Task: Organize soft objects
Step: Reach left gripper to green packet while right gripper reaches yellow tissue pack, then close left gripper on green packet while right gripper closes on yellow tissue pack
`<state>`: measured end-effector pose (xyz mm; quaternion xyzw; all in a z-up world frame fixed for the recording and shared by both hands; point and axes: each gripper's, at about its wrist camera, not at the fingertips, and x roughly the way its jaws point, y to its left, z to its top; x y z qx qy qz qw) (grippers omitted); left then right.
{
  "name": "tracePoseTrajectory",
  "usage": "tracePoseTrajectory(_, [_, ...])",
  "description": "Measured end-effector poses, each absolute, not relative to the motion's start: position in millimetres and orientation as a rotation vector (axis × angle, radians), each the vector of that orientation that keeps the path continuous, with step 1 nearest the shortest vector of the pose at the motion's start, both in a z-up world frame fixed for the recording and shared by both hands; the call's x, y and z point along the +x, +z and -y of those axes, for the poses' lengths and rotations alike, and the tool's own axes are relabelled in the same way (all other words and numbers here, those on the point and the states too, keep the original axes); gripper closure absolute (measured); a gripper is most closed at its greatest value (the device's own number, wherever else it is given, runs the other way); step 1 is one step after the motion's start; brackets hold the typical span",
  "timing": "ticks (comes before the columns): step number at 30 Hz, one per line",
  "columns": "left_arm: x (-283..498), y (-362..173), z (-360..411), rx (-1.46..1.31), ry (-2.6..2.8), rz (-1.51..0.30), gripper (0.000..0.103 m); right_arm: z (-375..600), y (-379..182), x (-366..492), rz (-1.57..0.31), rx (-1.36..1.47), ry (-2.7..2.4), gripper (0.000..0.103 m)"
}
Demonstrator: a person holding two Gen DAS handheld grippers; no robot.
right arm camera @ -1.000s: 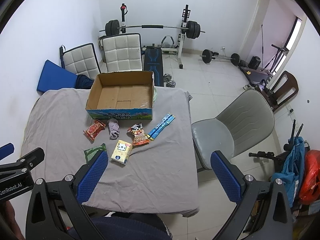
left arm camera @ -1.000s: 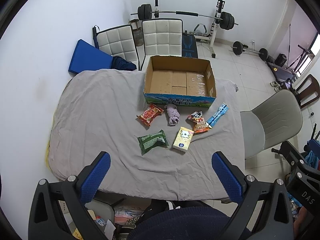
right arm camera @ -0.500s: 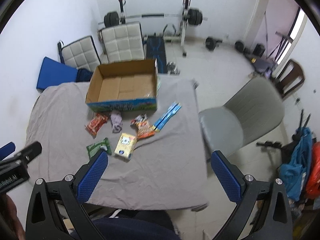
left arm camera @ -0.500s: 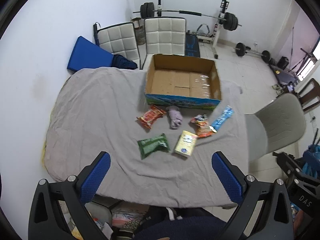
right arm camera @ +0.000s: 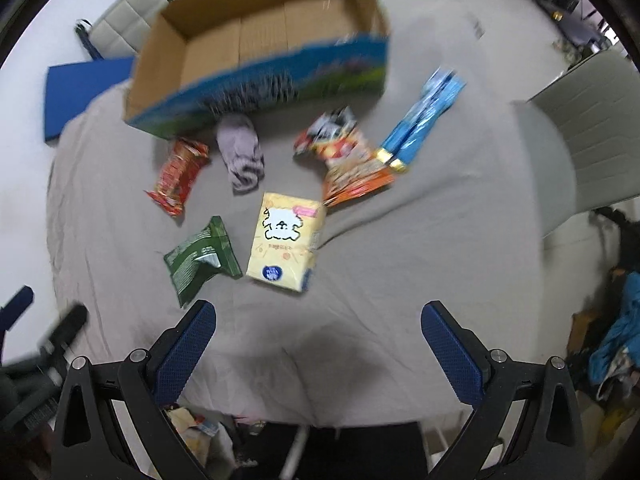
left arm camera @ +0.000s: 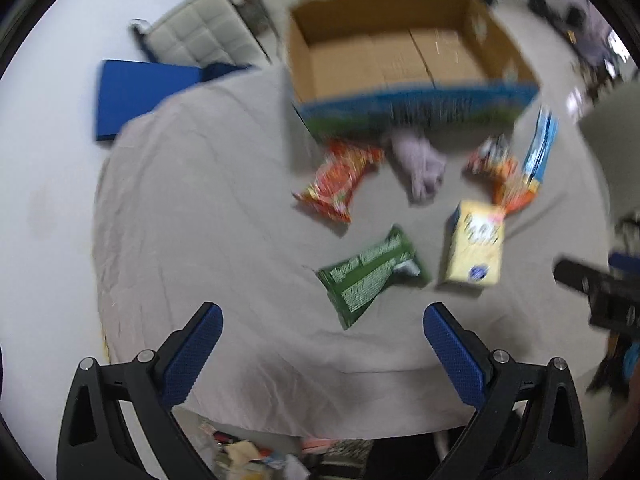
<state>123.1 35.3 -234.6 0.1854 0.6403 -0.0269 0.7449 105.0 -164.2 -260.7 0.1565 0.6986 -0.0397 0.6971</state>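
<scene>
An open cardboard box stands at the far side of a table under a grey cloth. In front of it lie a red snack bag, a rolled lilac cloth, an orange snack bag, a blue packet, a green bag and a yellow tissue pack. My left gripper and right gripper are both open and empty above the table's near edge.
A grey chair stands right of the table. White padded chairs and a blue mat are behind it on the left. Clutter lies on the floor under the near edge. Both views are motion-blurred.
Both grippers have dropped and moved forward toward the table, so the objects now look much larger. Nothing on the table has moved. Both stay open.
</scene>
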Motion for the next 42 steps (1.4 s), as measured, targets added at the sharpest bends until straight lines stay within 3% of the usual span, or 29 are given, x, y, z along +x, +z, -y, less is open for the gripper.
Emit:
tracePoseTrajectory(9, [151.4, -335.0, -42.2, 0.510, -0.170, -1.564, 0.003, 133.8, -379.0, 149.9, -1.711, 0.503, -0.132, 0.003])
tracePoseTrajectory(10, [153.6, -342.1, -40.2, 0.532, -0.185, -1.571, 0.003, 133.3, -385.4, 150.4, -1.719, 0.525, -0.132, 0.008])
tracePoseTrajectory(12, [157.0, -354.7, -34.5, 0.576, -0.222, -1.578, 0.003, 134.9, -396.6, 149.4, -1.755, 0.539, -0.140, 0.027])
tracePoseTrajectory(14, [159.7, -365.2, -25.1, 0.629, -0.269, -1.574, 0.003, 141.4, -401.6, 144.3, -1.780, 0.573, -0.139, 0.035])
tracePoseTrajectory(17, [159.9, -379.6, -8.3, 0.703, -0.378, -1.585, 0.003, 152.1, -397.3, 135.7, -1.818, 0.525, -0.164, 0.035])
tracePoseTrajectory(18, [160.2, -384.1, -4.9, 0.705, -0.405, -1.597, 0.010, 154.7, -395.9, 133.9, -1.825, 0.510, -0.158, 0.035])
tracePoseTrajectory(20, [164.0, -395.9, -5.7, 0.660, -0.401, -1.669, 0.038, 158.8, -392.7, 129.7, -1.846, 0.479, -0.147, 0.036])
tracePoseTrajectory(25, [186.4, -392.4, -49.6, 0.226, -0.216, -1.814, 0.050, 157.4, -375.8, 128.4, -1.816, 0.418, -0.109, 0.036])
tracePoseTrajectory(28, [194.7, -385.1, -88.0, -0.078, -0.095, -1.841, 0.050, 155.6, -367.9, 125.3, -1.797, 0.434, -0.097, 0.030])
tracePoseTrajectory(33, [185.7, -389.6, -93.5, -0.082, -0.137, -1.890, 0.047, 146.9, -364.2, 123.7, -1.813, 0.430, -0.109, 0.024])
tracePoseTrajectory(38, [174.5, -390.1, -75.4, 0.034, -0.197, -1.832, 0.048, 139.0, -376.5, 119.5, -1.837, 0.419, -0.160, 0.025])
tracePoseTrajectory(40, [171.1, -382.9, -74.4, 0.018, -0.192, -1.812, 0.055, 135.8, -397.7, 121.5, -1.839, 0.406, -0.180, 0.036])
tracePoseTrajectory(42, [152.6, -376.1, -69.0, 0.004, -0.180, -1.785, 0.059, 135.6, -397.1, 117.8, -1.820, 0.421, -0.188, 0.036])
